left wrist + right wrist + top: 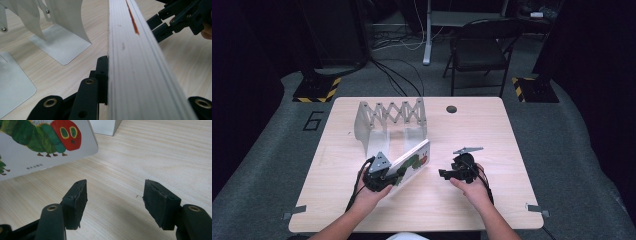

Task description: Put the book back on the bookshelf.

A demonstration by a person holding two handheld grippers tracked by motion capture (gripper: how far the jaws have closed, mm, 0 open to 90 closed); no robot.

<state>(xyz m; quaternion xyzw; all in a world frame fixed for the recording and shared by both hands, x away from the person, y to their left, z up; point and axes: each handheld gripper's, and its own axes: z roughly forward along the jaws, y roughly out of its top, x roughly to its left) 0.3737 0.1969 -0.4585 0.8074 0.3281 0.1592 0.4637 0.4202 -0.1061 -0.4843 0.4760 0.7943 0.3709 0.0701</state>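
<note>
In the lower middle of the high view, the left gripper (pixel 379 176) pinched a picture book (pixel 412 162) by its lower end, so the book slanted up and to the right across the wooden table (pixel 492 135). Its own view showed the grip closely: one black pad (pixel 102 75) pressed flat against the left side of the book's white page edge (pixel 140 75), which ran straight up the middle of the frame, while the other jaw sat behind the book at the lower right (mostly hidden). The book's far end seemed to be lifted off the table, though the angle made that hard to judge.

The right gripper (pixel 458 172) sat just right of the book, apart from it, in the person's right hand (pixel 472 189). Its jaws stood partly spread with nothing but bare tabletop between them (pixel 115 202), and the book's cover (pixel 45 142), with a green caterpillar and red face, filled the upper left of that view.

A white folding rack (pixel 389 122) stood behind the book, toward the table's far edge.
</note>
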